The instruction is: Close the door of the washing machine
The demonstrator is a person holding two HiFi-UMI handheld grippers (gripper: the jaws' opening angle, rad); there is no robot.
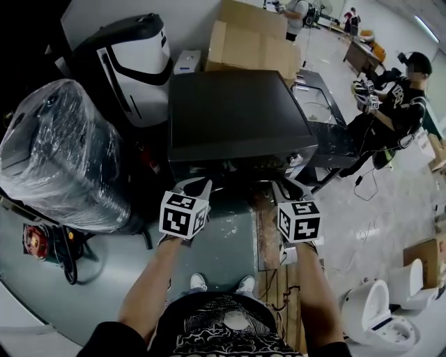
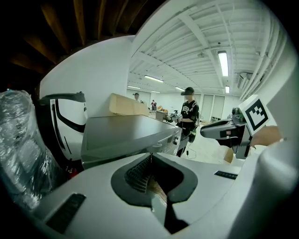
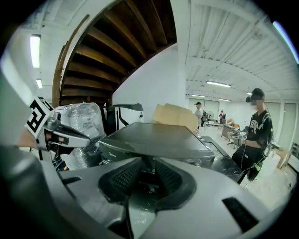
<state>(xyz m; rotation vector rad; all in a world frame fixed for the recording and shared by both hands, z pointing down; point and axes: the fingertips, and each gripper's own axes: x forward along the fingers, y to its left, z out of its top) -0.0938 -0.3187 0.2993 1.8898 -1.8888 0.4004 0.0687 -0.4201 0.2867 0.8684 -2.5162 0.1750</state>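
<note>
Amid workshop clutter, the left gripper (jaws together) and right gripper (jaws narrowly parted), both empty, are held before the washing machine; its unseen door should be pushed squarely.

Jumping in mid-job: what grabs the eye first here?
The dark washing machine fills the centre, with the left gripper and right gripper close before its front edge. A big plastic-wrapped object looms at left, and a person in black stands at right.

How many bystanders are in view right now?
3: capped person right of the washing machine; light-shirted person and dark-clothed person far back. More may be hidden.
</note>
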